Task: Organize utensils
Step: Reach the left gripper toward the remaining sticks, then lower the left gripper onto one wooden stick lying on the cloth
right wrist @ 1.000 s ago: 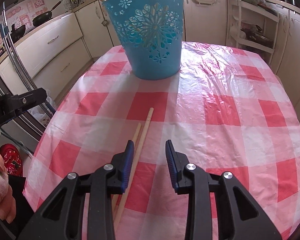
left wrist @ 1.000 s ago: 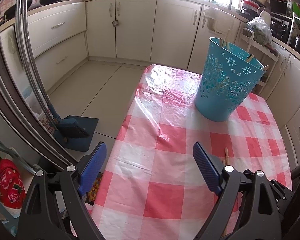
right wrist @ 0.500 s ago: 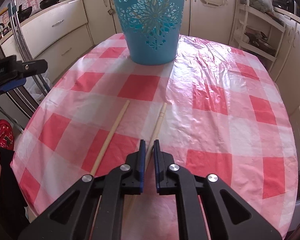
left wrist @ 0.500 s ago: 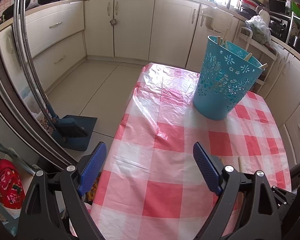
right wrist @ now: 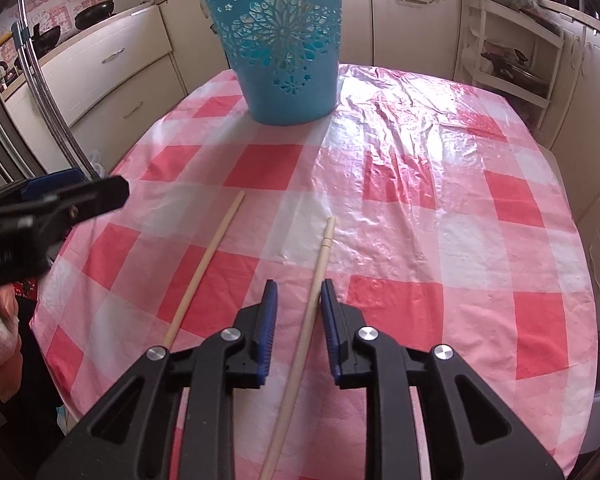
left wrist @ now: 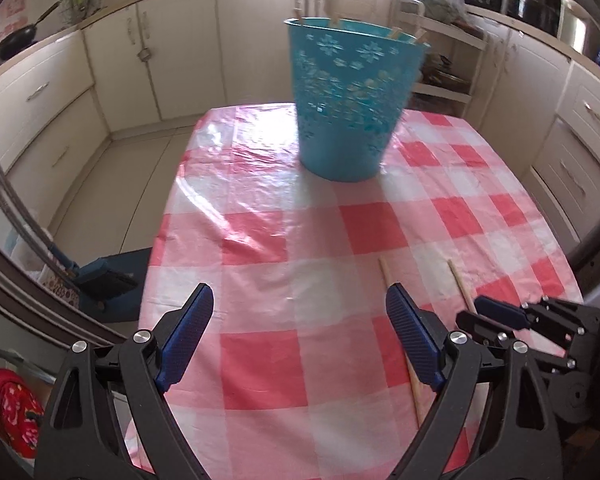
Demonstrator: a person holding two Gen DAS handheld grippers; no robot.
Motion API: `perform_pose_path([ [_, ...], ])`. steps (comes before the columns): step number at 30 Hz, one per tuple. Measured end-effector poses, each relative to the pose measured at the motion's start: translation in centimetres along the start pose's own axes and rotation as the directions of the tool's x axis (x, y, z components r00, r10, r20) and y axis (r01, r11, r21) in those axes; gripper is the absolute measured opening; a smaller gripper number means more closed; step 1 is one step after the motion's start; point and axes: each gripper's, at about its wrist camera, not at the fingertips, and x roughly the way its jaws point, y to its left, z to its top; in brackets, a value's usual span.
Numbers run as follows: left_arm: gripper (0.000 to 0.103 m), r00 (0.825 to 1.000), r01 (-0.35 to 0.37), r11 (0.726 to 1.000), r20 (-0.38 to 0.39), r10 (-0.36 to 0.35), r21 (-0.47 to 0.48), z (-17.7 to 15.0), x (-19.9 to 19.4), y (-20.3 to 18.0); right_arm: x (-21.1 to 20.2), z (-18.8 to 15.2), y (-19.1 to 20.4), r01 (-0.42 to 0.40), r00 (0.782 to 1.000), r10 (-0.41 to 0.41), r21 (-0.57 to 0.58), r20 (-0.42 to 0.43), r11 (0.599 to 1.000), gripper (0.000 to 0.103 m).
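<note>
Both chopsticks have slid apart since before, and the right gripper [right wrist: 299,312] is opening with one chopstick [right wrist: 314,296] loose between its jaws. Its mate, the other chopstick [right wrist: 208,260], lies beside it on the checked table [right wrist: 440,208], near the blue basket [right wrist: 278,44] where they likely belong. Spread wide and empty, the left gripper [left wrist: 298,334] hangs over the cloth, maybe ready to help.

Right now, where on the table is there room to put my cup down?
The wide checked stretch right of the two wooden chopsticks is bare, out to the table edge. So is the strip between them and the blue plastic bucket. It is crowded near the right gripper and left gripper.
</note>
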Motion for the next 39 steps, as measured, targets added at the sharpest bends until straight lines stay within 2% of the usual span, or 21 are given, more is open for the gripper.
perform_pose_path([
  [4, 0.084, 0.999, 0.038, 0.992, -0.018, -0.037, 0.117, -0.9, 0.1, -2.7, -0.2, -0.2, -0.6, -0.001, 1.0, 0.001, 0.007, 0.01, 1.0, 0.017],
  [8, 0.084, 0.999, 0.053, 0.972, -0.014, -0.051, 0.23, -1.4, -0.2, -4.6, -0.2, -0.3, -1.5, -0.018, 1.0, 0.018, 0.026, 0.016, 0.999, 0.01],
  [10, 0.084, 0.998, 0.041, 0.94, 0.021, -0.051, 0.339, -1.3, -1.1, -5.2, -0.3, -0.3, -1.7, -0.031, 0.999, 0.031, 0.035, 0.015, 0.999, 0.01],
  [12, 0.084, 0.997, 0.038, 0.888, 0.04, -0.064, 0.458, -1.3, -1.8, -5.7, -0.3, -0.3, -1.9, -0.045, 0.999, 0.044, 0.037, 0.014, 0.998, 0.01],
  [14, 0.083, 0.997, 0.009, 0.765, 0.055, -0.058, 0.644, -1.6, -2.4, -6.7, -0.3, -0.3, -2.2, -0.057, 0.998, 0.056, 0.045, 0.014, 0.997, 0.01],
  [15, 0.081, 0.997, 0.001, 0.653, 0.049, -0.059, 0.757, -2.1, -2.6, -7.3, -0.3, -0.3, -2.3, -0.062, 0.998, 0.061, 0.05, 0.013, 0.997, 0.01],
  [17, 0.078, 0.997, 0.01, 0.439, 0.023, -0.069, 0.898, -3.1, -3.1, -8.2, -0.3, -0.3, -2.6, -0.073, 0.997, 0.072, 0.065, 0.012, 0.995, 0.01],
  [18, 0.076, 0.997, 0.014, 0.292, 0.007, -0.071, 0.956, -3.8, -3.3, -8.5, -0.3, -0.3, -2.7, -0.079, 0.997, 0.078, 0.075, 0.012, 0.994, 0.01],
  [19, 0.074, 0.998, 0.013, 0.188, -0.001, -0.065, 0.982, -4.2, -3.5, -8.8, -0.3, -0.2, -2.8, -0.085, 0.996, 0.084, 0.083, 0.011, 0.993, 0.01],
  [20, 0.073, 0.998, 0.013, 0.054, -0.01, -0.055, 0.998, -4.6, -3.6, -9.0, -0.3, -0.2, -2.9, -0.092, 0.996, 0.091, 0.093, 0.009, 0.991, 0.01],
  [21, 0.071, 0.999, 0.009, -0.035, -0.011, -0.047, 0.999, -4.9, -3.5, -9.3, -0.2, -0.2, -3.1, -0.099, 0.995, 0.099, 0.103, 0.007, 0.99, 0.01],
  [22, 0.071, 0.999, 0.007, -0.154, -0.013, -0.041, 0.988, -5.3, -3.5, -9.6, -0.2, -0.1, -3.2, -0.104, 0.995, 0.104, 0.111, 0.002, 0.988, 0.01],
  [23, 0.071, 0.999, 0.021, -0.253, -0.033, -0.041, 0.967, -5.6, -3.5, -9.8, -0.2, -0.1, -3.3, -0.112, 0.994, 0.113, 0.121, 0.0, 0.986, 0.01],
  [24, 0.071, 0.997, 0.053, -0.369, -0.072, -0.039, 0.928, -6.1, -3.4, -10.0, -0.2, 0.0, -3.5, -0.12, 0.993, 0.121, 0.13, -0.003, 0.984, 0.011],
  [25, 0.071, 0.994, 0.084, -0.458, -0.11, -0.03, 0.885, -6.6, -3.4, -10.1, -0.2, 0.0, -3.6, -0.129, 0.991, 0.131, 0.14, -0.004, 0.982, 0.011],
  [27, 0.071, 0.986, 0.137, -0.656, -0.164, 0.02, 0.742, -8.1, -2.8, -9.9, -0.2, 0.0, -3.9, -0.143, 0.989, 0.146, 0.153, -0.006, 0.978, 0.012],
  [29, 0.07, 0.982, 0.157, -0.777, -0.181, 0.057, 0.609, -9.2, -2.1, -9.6, -0.2, 0.0, -4.1, -0.155, 0.987, 0.159, 0.163, -0.009, 0.974, 0.012],
  [30, 0.07, 0.977, 0.169, -0.82, -0.202, 0.067, 0.547, -9.4, -1.8, -9.4, -0.3, 0.0, -4.3, -0.162, 0.986, 0.167, 0.17, -0.014, 0.972, 0.012],
  [31, 0.07, 0.974, 0.172, -0.847, -0.216, 0.07, 0.503, -9.5, -1.5, -9.3, -0.3, 0.0, -4.5, -0.17, 0.984, 0.176, 0.179, -0.018, 0.969, 0.012],
  [34, 0.07, 0.967, 0.179, -0.89, -0.242, 0.081, 0.419, -9.5, -0.2, -9.6, -0.3, 0.0, -5.2, -0.199, 0.978, 0.209, 0.209, -0.025, 0.957, 0.012],
  [39, 0.069, 0.951, 0.194, -0.934, -0.291, 0.104, 0.3, -9.1, 1.6, -10.0, -0.4, 0.0, -6.2, -0.242, 0.965, 0.259, 0.257, -0.033, 0.936, 0.013],
])
